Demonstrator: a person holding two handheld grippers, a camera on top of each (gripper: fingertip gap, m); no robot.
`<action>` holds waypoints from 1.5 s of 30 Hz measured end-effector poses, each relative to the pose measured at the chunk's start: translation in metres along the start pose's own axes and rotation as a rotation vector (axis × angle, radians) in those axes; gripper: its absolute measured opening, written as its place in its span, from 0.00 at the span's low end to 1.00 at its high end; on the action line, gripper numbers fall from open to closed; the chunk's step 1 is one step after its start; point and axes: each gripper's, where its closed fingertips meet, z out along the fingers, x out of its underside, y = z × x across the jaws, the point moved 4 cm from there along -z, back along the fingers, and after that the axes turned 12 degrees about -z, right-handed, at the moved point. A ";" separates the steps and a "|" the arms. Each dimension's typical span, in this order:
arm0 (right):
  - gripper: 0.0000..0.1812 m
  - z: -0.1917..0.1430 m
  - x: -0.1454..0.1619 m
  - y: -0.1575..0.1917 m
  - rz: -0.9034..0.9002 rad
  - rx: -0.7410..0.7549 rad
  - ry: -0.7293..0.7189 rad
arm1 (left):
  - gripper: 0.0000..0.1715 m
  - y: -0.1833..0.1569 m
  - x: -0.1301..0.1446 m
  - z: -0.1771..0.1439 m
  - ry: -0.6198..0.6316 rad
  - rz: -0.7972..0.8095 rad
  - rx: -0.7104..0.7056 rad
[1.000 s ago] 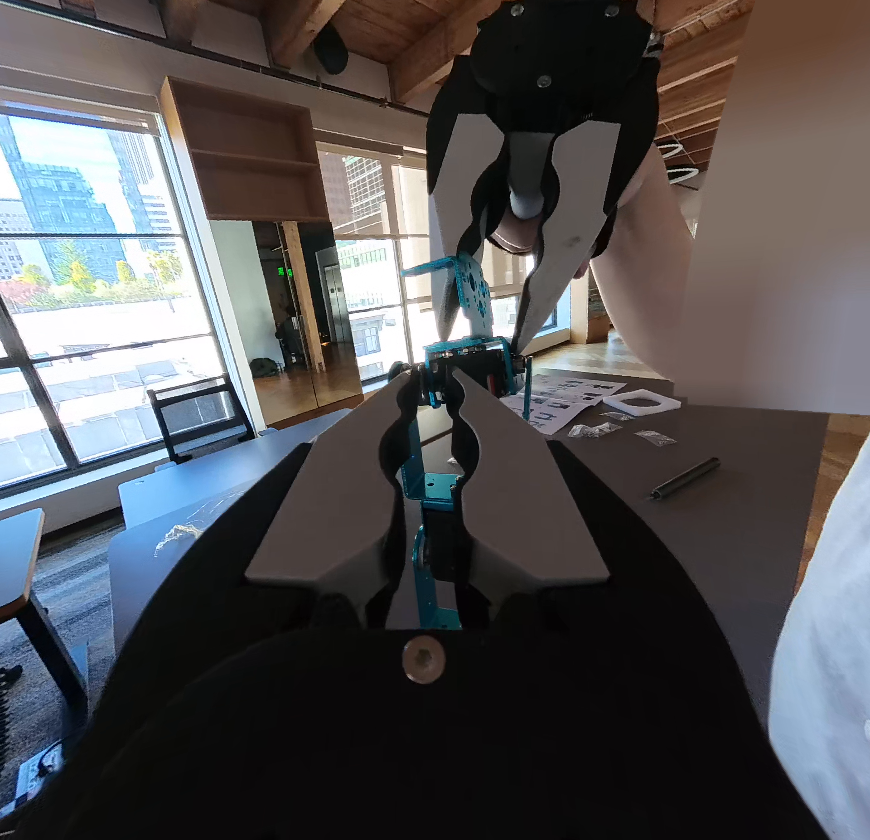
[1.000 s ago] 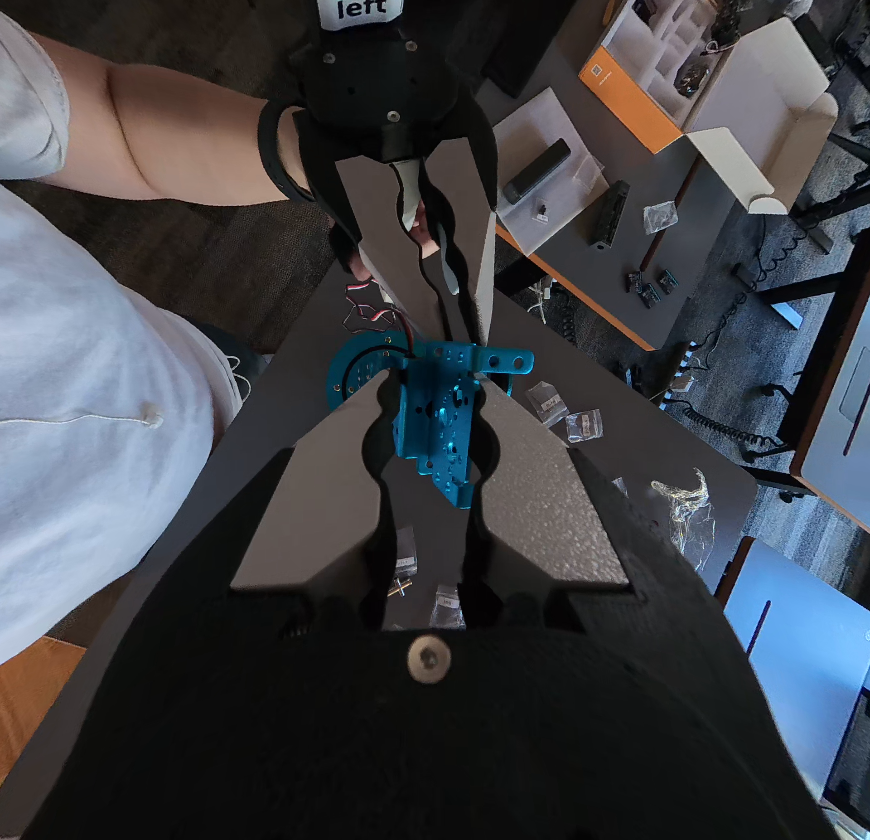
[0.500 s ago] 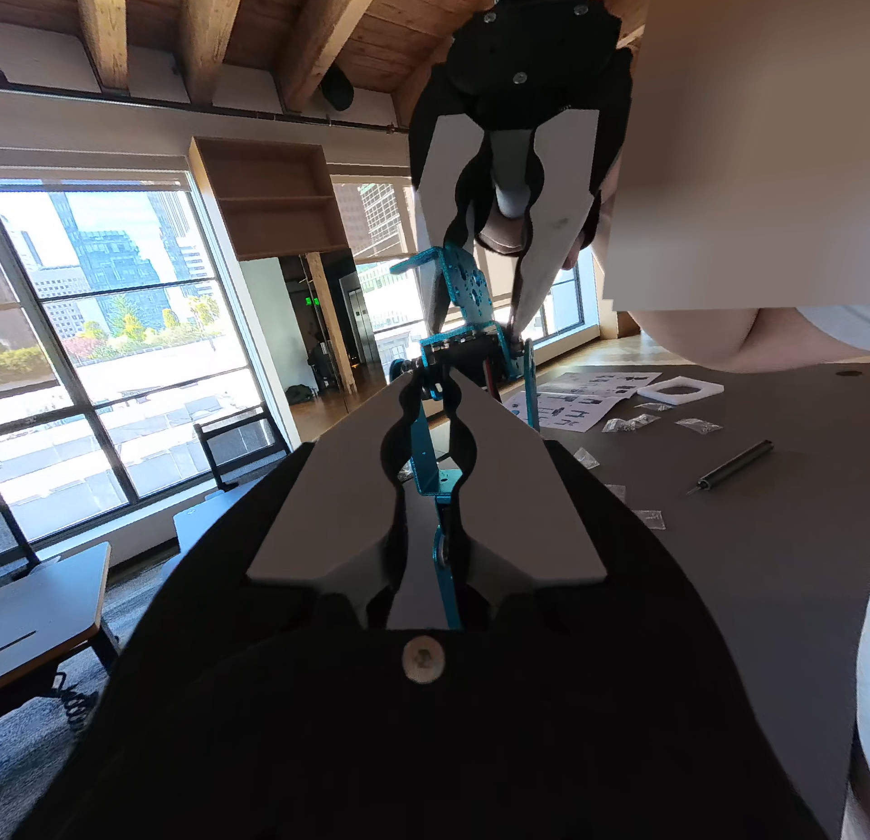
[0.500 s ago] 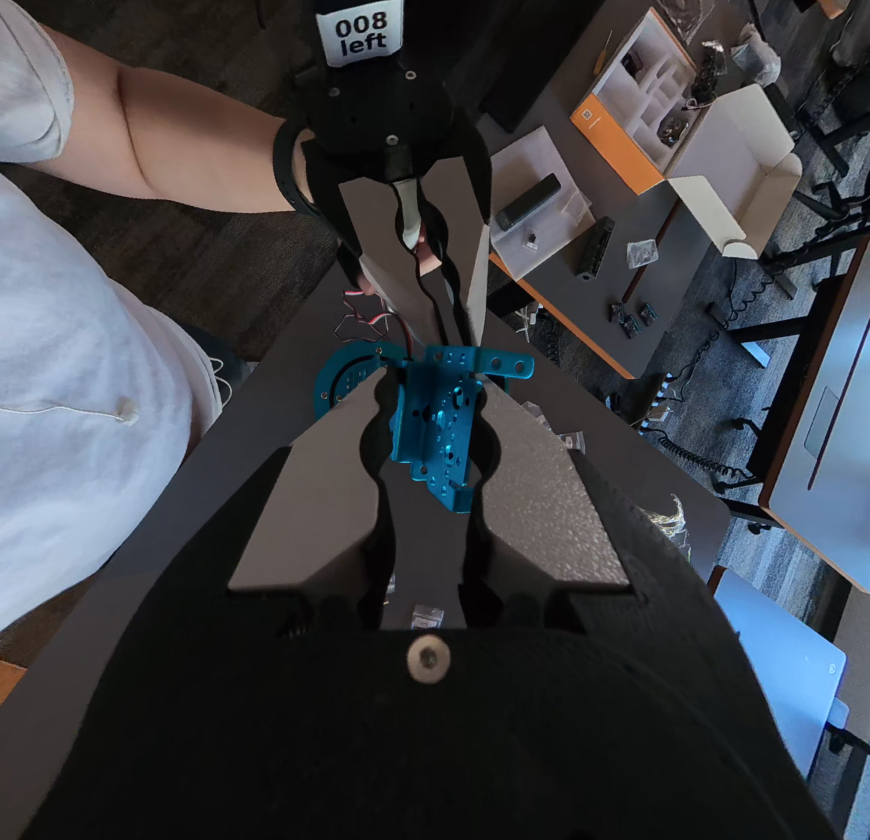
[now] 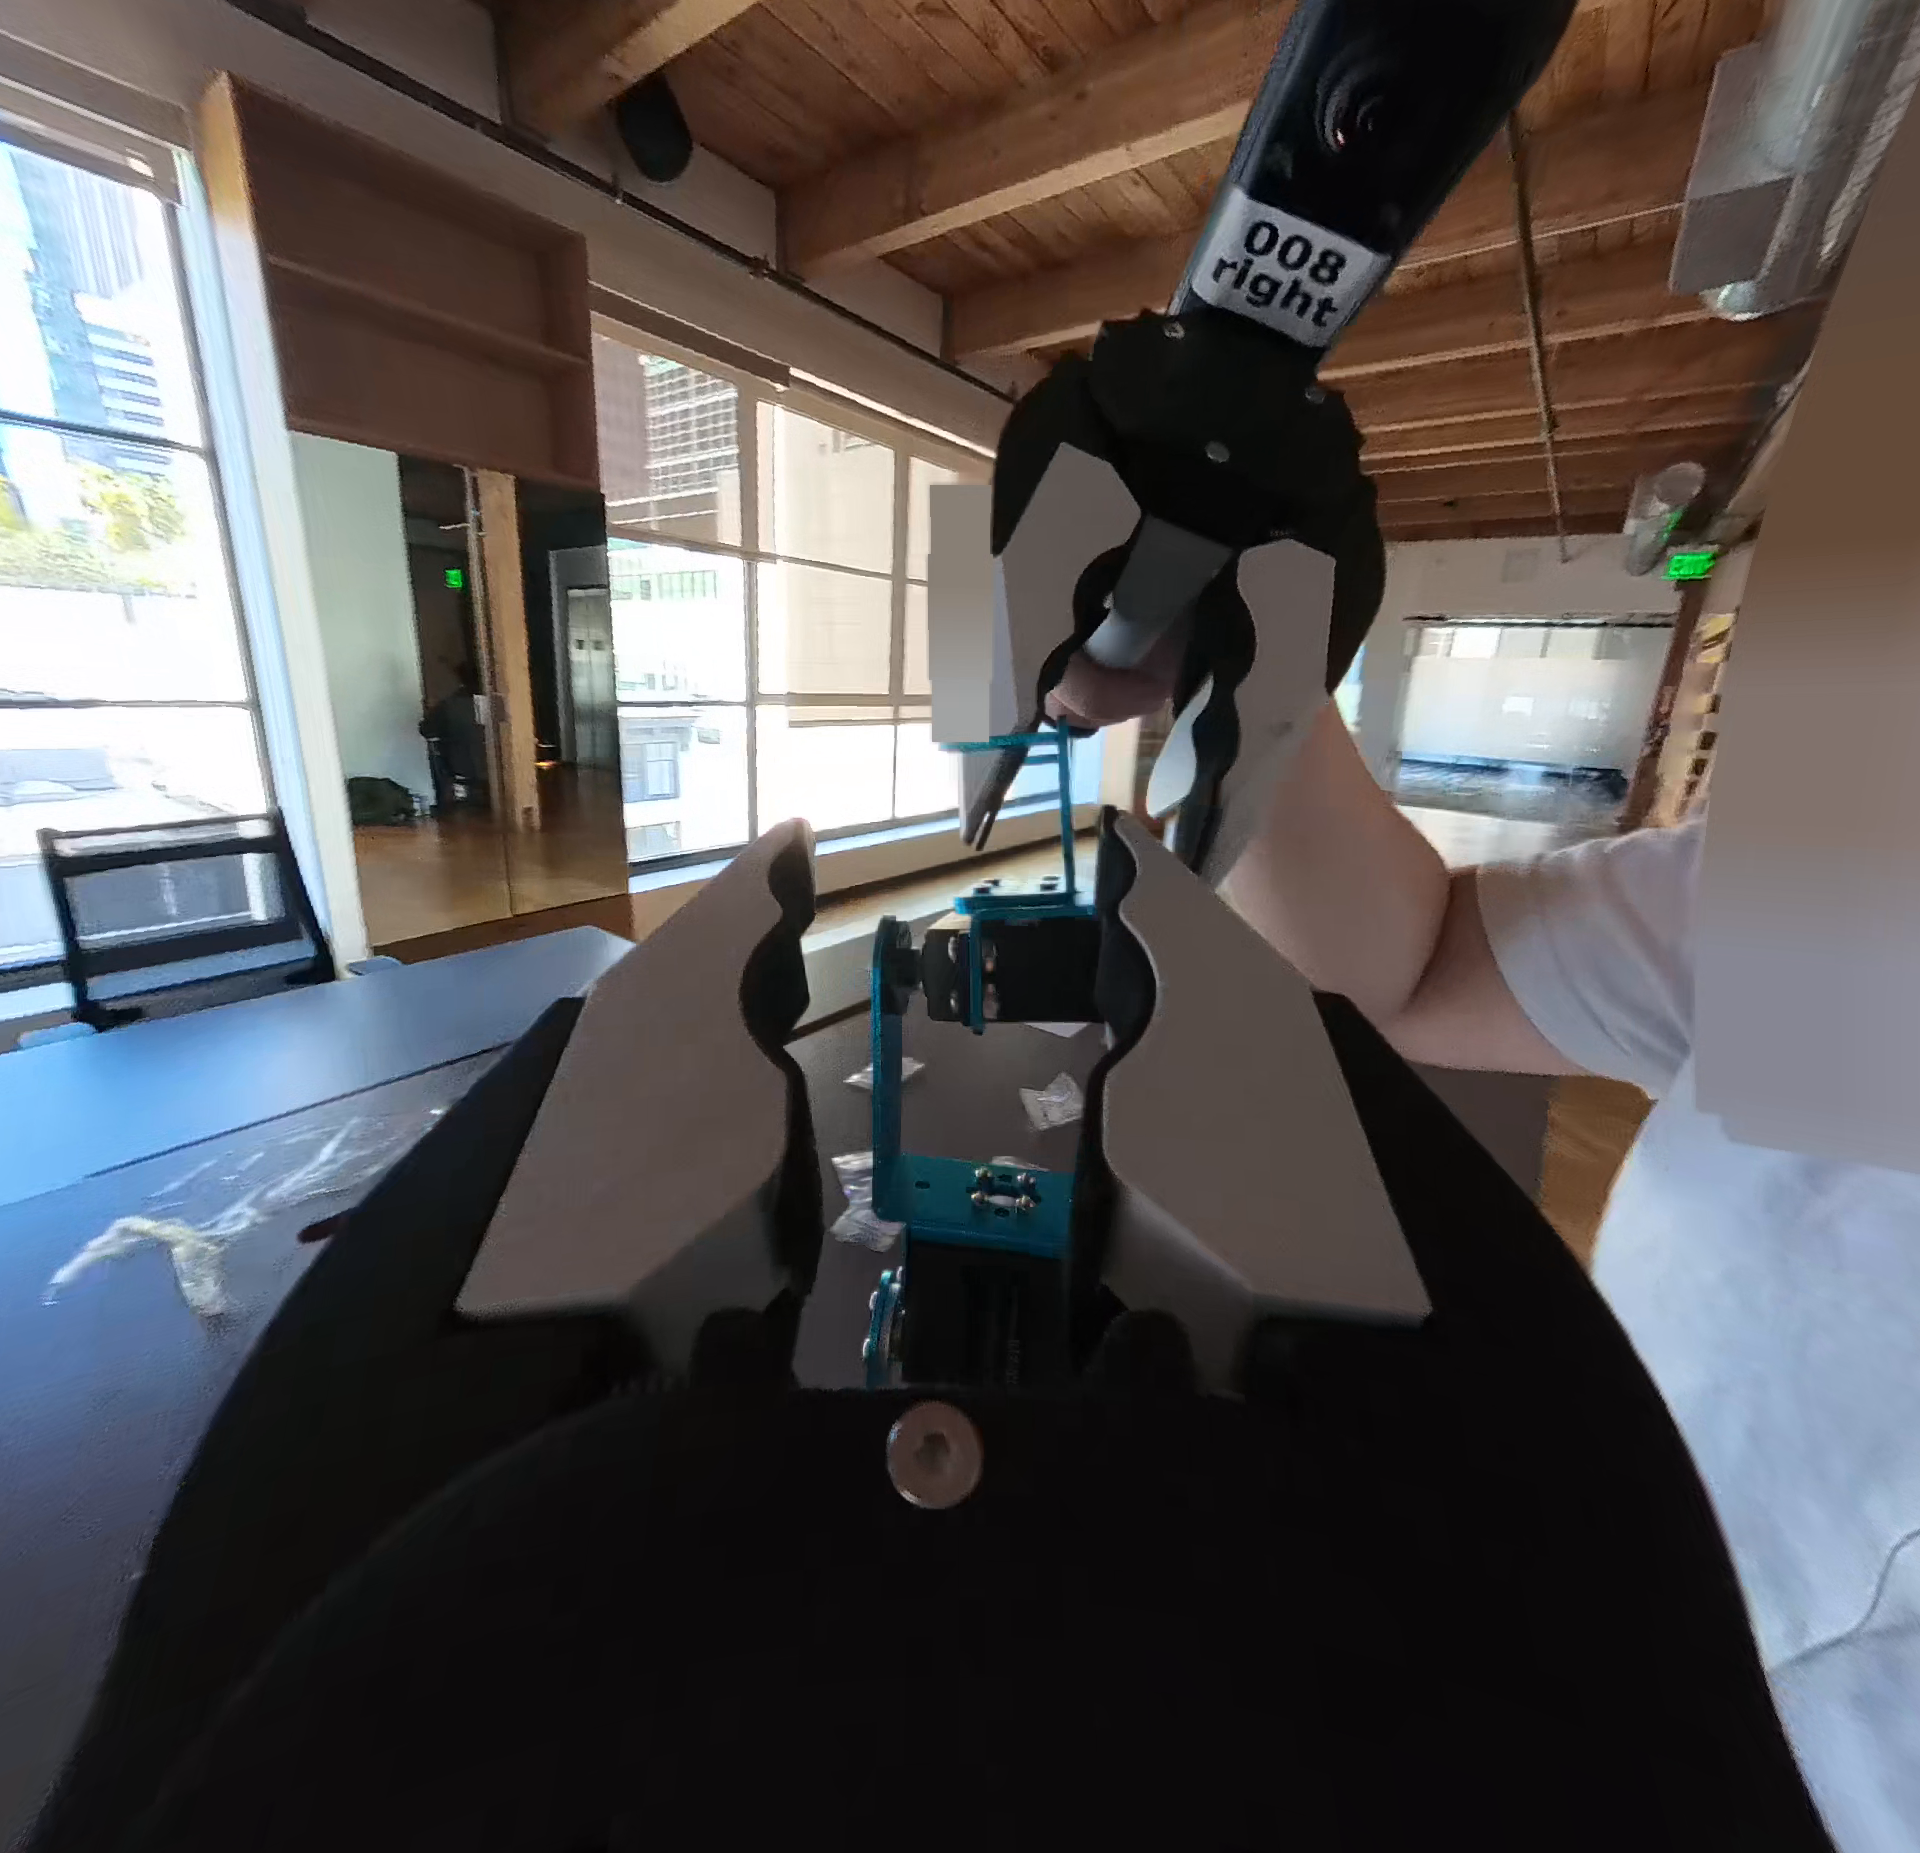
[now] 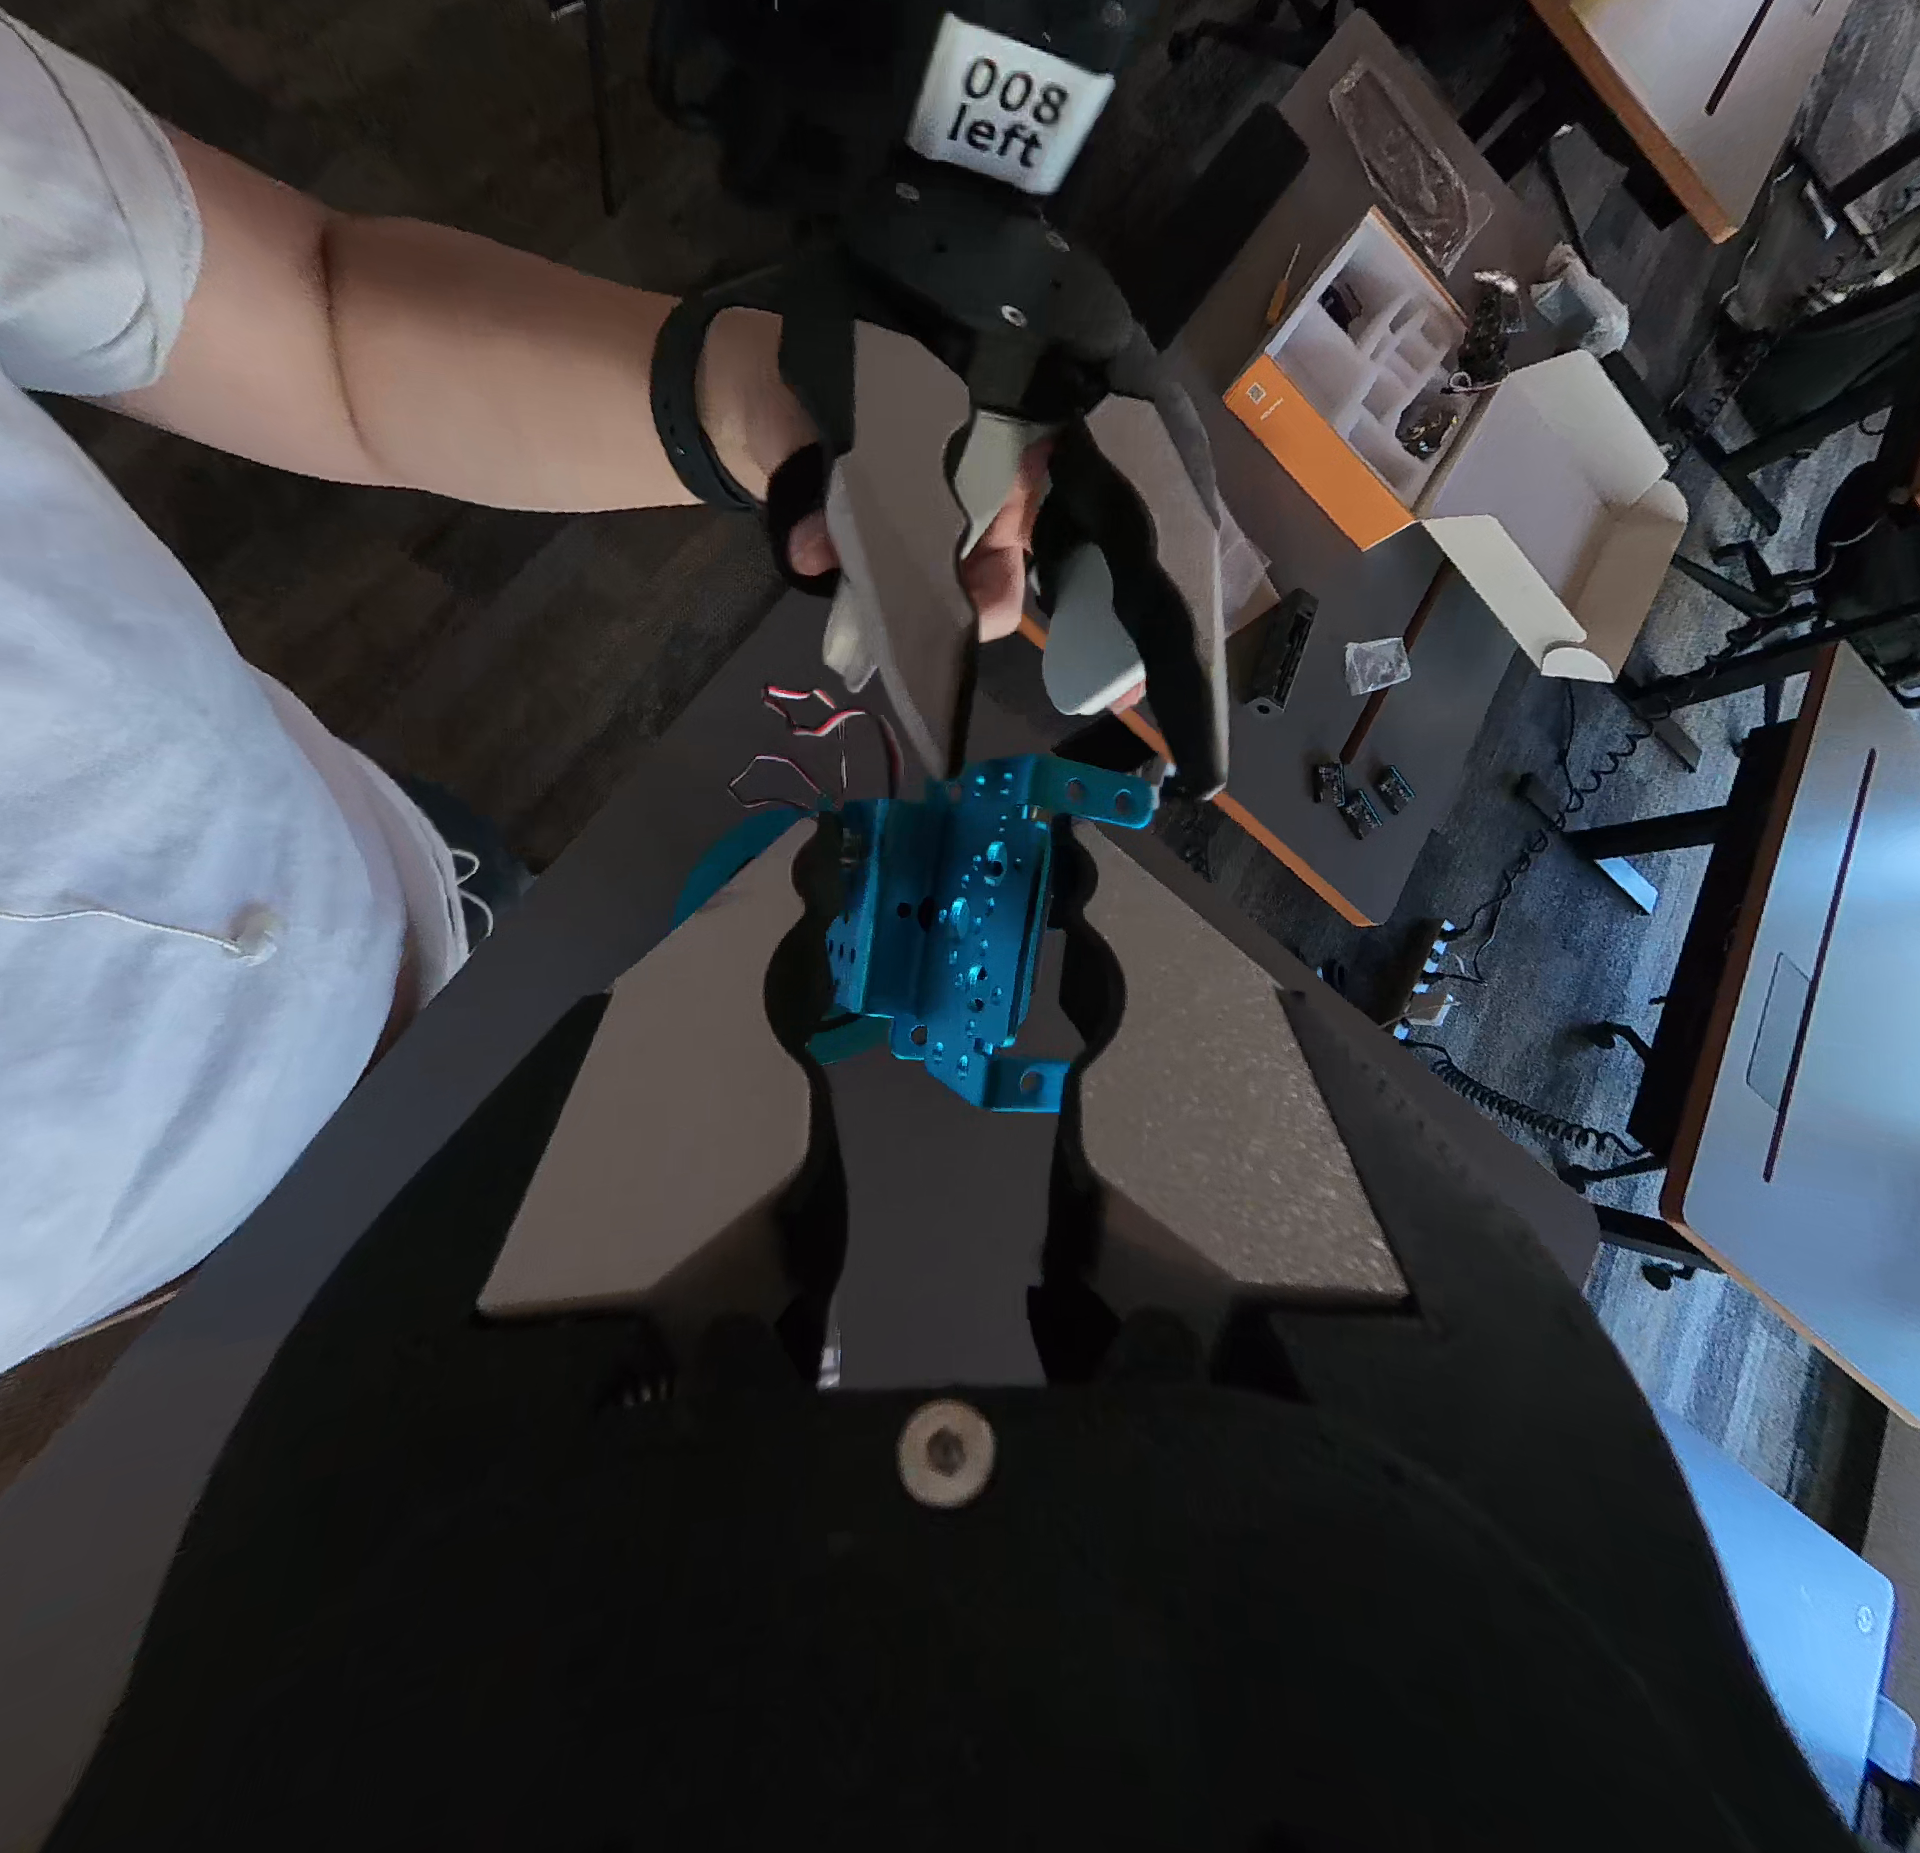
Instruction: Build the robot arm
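The left hand-held gripper (image 5: 951,847) stands spread wide around a blue metal bracket assembly (image 5: 971,1065) that rises from the dark desk (image 5: 312,1055); its right finger (image 5: 1216,1055) lies against the assembly's side, while the left finger (image 5: 665,1065) is clear of it, so it grips nothing. The assembly carries a black servo block (image 5: 1023,967) near its top and a flat blue plate with screws at its foot. Small clear bags (image 5: 1049,1102) lie on the desk just behind the assembly, and a crumpled plastic wrapper (image 5: 156,1258) lies well to its left. Above the assembly the right hand-held gripper (image 5: 1081,827) reaches down, fingers parted, touching a thin blue upright piece (image 5: 1060,816) at the top. In the right wrist view that right hand-held gripper (image 6: 940,847) brackets the perforated blue assembly (image 6: 945,930) with a moderate opening; whether its fingers press the metal I cannot tell. Red, white and black wires (image 6: 821,743) trail from the far side of the assembly, and the left hand-held gripper (image 6: 1081,780) meets its far edge. Beyond the assembly, on a lower orange-edged desk (image 6: 1288,868), sit an open white box with an orange side (image 6: 1361,369), a black bar (image 6: 1283,650) and small dark parts (image 6: 1361,795).
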 end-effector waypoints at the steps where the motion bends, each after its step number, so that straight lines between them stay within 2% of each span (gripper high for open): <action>1: 0.24 -0.003 -0.001 0.000 -0.003 0.014 -0.023 | 0.30 0.003 0.000 0.000 0.014 -0.016 0.010; 4: 0.30 -0.020 -0.003 0.004 0.000 0.076 -0.100 | 0.33 0.010 0.001 -0.001 0.063 -0.071 0.067; 7: 0.33 -0.040 -0.003 0.009 0.018 0.205 -0.228 | 0.29 0.013 0.000 -0.005 0.080 -0.090 0.128; 11: 0.32 -0.058 0.006 0.023 0.207 0.397 -0.444 | 0.27 0.023 -0.007 -0.010 0.099 -0.058 0.143; 15: 0.32 -0.047 0.038 0.037 0.364 0.585 -0.517 | 0.32 0.026 0.000 -0.009 0.138 -0.034 0.144; 17: 0.39 -0.036 0.050 0.035 0.438 0.605 -0.631 | 0.34 0.022 0.002 -0.005 0.122 -0.041 0.169; 19: 0.44 -0.029 0.057 0.026 0.482 0.590 -0.785 | 0.35 0.019 0.004 -0.001 0.126 -0.058 0.181; 21: 0.44 -0.018 0.060 0.018 0.514 0.509 -0.870 | 0.35 0.020 0.006 -0.002 0.141 -0.084 0.161; 23: 0.44 -0.007 0.065 0.012 0.543 0.466 -0.823 | 0.34 0.020 0.010 -0.009 0.152 -0.097 0.141; 25: 0.45 0.000 0.065 0.016 0.513 0.436 -0.703 | 0.33 0.019 0.015 -0.019 0.158 -0.077 0.111; 27: 0.43 0.001 0.072 0.021 0.531 0.411 -0.592 | 0.33 0.018 0.017 -0.028 0.115 -0.057 0.045; 28: 0.42 0.001 0.075 0.026 0.559 0.366 -0.589 | 0.33 0.015 0.017 -0.032 0.085 -0.050 0.020; 30: 0.41 0.000 0.083 0.034 0.673 0.267 -0.673 | 0.30 0.006 0.020 -0.040 0.040 -0.024 -0.023; 31: 0.36 -0.001 0.084 0.036 0.702 0.224 -0.746 | 0.28 0.002 0.021 -0.044 0.024 0.000 -0.047; 33: 0.25 0.000 0.082 0.037 0.720 0.147 -0.888 | 0.21 -0.008 0.025 -0.050 0.008 0.038 -0.099; 36: 0.18 0.003 0.071 0.041 0.661 0.020 -0.988 | 0.13 -0.025 0.024 -0.056 -0.054 0.105 -0.176; 41: 0.16 0.012 0.065 0.034 0.632 0.034 -1.026 | 0.15 -0.032 0.017 -0.048 -0.053 0.136 -0.245; 44: 0.16 0.010 0.072 0.037 0.617 0.078 -0.958 | 0.20 -0.022 0.018 -0.042 -0.008 0.135 -0.255; 45: 0.17 0.007 0.076 0.035 0.616 0.132 -0.939 | 0.22 -0.019 0.020 -0.040 0.011 0.129 -0.241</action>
